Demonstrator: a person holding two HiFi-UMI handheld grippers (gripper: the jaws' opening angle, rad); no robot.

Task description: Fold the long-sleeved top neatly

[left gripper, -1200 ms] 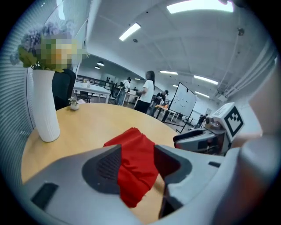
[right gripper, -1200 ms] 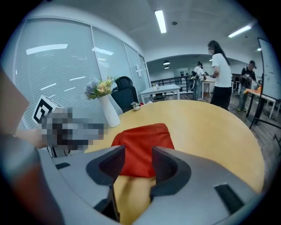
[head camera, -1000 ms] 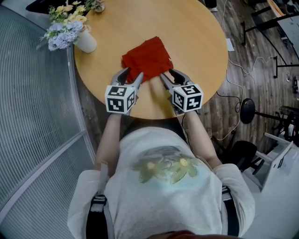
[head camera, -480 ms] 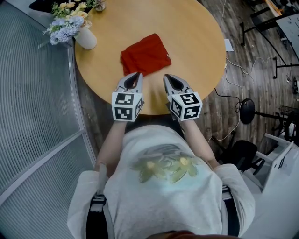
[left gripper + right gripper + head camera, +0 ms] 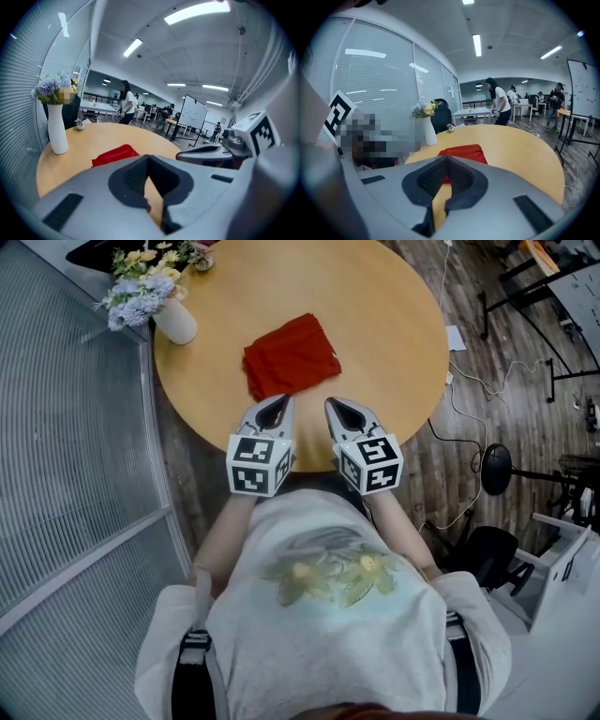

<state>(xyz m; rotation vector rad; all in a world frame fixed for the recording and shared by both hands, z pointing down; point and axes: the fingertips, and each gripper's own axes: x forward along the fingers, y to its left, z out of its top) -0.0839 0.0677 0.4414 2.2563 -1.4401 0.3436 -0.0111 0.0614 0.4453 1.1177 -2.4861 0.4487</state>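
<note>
The round tabletop (image 5: 384,324) has bare room toward its far and right edges. The folded red long-sleeved top (image 5: 291,355) lies left of its middle. Over the near edge, clear of the cloth, the left gripper (image 5: 277,405) and right gripper (image 5: 337,408) have their jaws closed together, holding nothing. A white vase (image 5: 175,322) stands at the left rim.

Head view. The folded top (image 5: 292,355) at upper centre is shown in plain red on a light, honey-coloured wood worktop (image 5: 384,324). At upper left, a white vase (image 5: 175,322) is seen with pale blue, yellow and white flowers (image 5: 141,292). The left tongs (image 5: 278,401) and right tongs (image 5: 336,405) are rendered grey, each cube patterned in black-and-white squares. The floor (image 5: 497,381) at right is laid in dark brown planks.
</note>
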